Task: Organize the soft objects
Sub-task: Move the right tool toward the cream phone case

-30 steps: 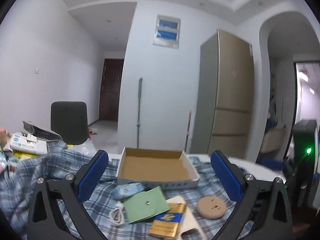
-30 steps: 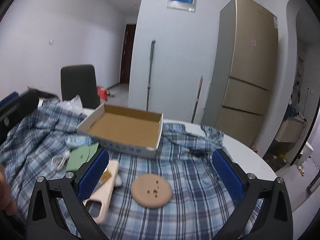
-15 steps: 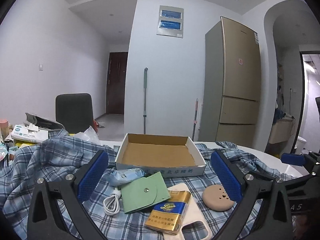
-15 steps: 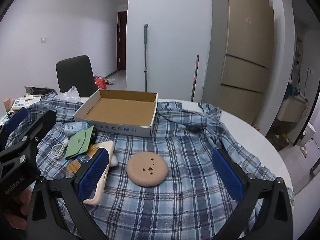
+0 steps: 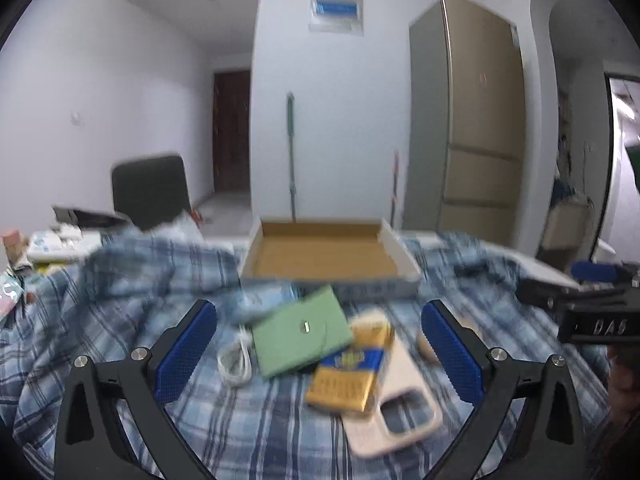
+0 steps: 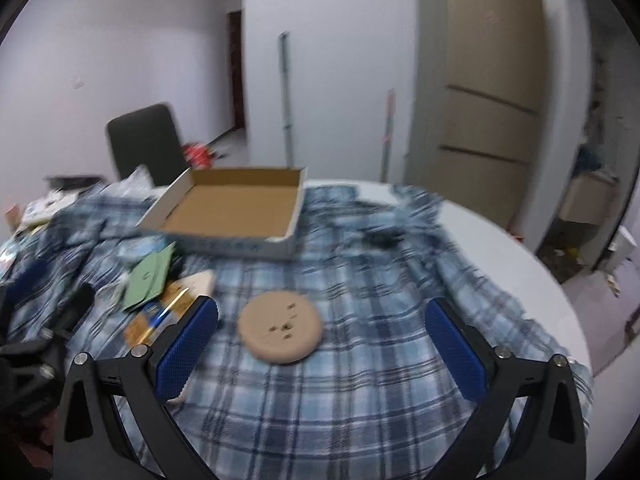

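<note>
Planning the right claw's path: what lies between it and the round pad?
Only plaid cloth. In the right wrist view the open right claw frames the round pad, with nothing else in between.

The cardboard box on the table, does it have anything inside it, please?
No, the cardboard box shows only its bare brown floor.

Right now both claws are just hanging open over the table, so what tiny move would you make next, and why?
Probably lower the right gripper onto the round tan pad. It is open, holds nothing, and the pad lies between its fingers on the plaid shirt, apart from the other items. The cardboard box behind is empty.
</note>
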The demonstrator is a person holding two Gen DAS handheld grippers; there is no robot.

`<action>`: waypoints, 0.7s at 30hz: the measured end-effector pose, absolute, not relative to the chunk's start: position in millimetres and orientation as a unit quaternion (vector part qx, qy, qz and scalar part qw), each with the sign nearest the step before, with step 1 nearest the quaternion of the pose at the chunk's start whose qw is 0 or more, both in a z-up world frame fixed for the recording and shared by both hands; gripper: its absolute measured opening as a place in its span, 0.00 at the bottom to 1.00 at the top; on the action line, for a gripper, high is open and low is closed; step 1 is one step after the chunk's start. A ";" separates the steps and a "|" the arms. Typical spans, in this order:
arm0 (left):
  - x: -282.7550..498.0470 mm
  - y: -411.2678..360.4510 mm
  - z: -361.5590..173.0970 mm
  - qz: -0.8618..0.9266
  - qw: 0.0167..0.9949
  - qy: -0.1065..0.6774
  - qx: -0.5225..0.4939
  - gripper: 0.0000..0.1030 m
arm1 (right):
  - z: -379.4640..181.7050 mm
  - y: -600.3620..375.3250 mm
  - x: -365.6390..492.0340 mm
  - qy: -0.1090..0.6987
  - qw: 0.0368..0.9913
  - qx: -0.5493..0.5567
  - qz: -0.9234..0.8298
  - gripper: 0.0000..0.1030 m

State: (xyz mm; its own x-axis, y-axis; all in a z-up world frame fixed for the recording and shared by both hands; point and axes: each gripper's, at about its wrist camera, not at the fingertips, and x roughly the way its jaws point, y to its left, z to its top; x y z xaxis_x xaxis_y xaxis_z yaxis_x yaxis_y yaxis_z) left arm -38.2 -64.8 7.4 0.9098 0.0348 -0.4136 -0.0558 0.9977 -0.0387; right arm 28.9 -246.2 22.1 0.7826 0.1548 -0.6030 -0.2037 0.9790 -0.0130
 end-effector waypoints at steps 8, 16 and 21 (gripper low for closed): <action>-9.1 -37.4 -12.5 0.017 0.940 0.335 -0.062 1.00 | 17.8 -225.7 36.1 0.318 0.940 -0.075 0.102 1.00; 0.6 -14.4 1.4 0.012 0.949 0.313 -0.033 1.00 | 15.1 -212.0 47.4 0.345 0.931 -0.052 0.110 1.00; -15.7 -7.7 10.7 0.021 0.954 0.299 -0.013 1.00 | 9.9 -193.2 45.1 0.351 0.925 -0.068 0.127 1.00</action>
